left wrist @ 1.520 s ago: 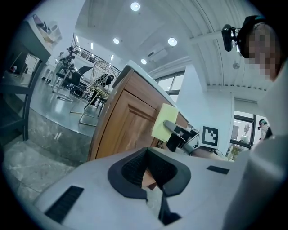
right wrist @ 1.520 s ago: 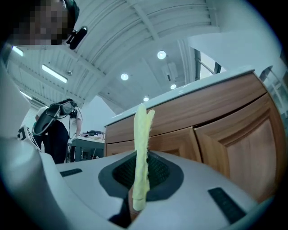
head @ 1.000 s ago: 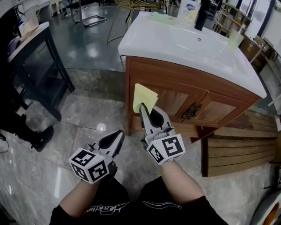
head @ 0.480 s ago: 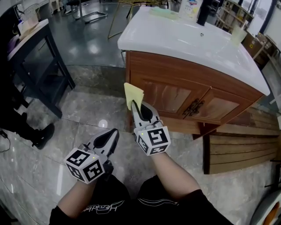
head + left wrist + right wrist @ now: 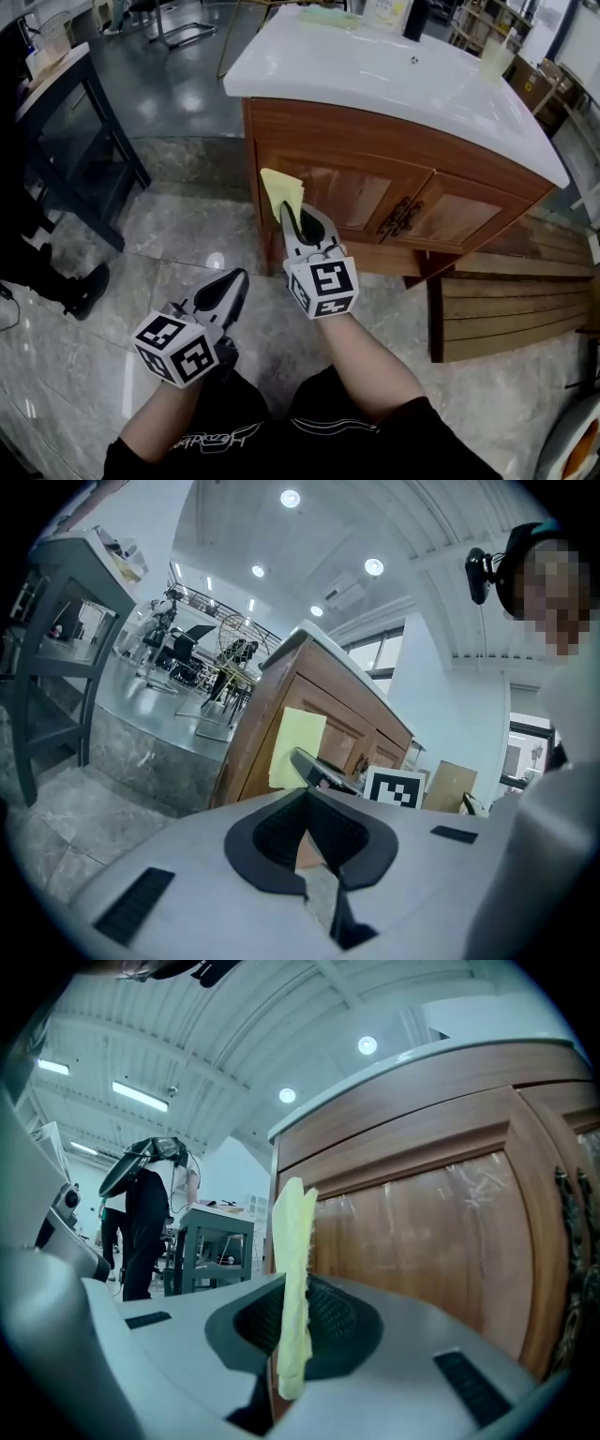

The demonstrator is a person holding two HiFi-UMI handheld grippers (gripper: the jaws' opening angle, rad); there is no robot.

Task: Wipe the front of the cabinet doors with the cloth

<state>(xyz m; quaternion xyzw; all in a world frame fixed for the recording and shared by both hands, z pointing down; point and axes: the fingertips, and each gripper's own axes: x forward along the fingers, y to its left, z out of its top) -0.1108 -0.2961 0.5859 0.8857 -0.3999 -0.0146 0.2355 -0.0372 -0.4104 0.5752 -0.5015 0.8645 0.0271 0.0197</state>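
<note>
I stand in a big work hall. The floor [image 5: 178, 225] is shiny stone and round lights [image 5: 290, 498] sit high up. A sink cabinet [image 5: 375, 187] stands by a dark table [image 5: 66, 112] and wood boards [image 5: 506, 319].

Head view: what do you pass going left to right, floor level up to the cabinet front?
dark table → left gripper → cloth → cabinet door handles → wooden planks

Your right gripper [image 5: 290, 212] and the cloth [image 5: 281, 190] covered the left cabinet door's [image 5: 349, 195] left edge. Whether the cloth touched the door could not be determined.
</note>
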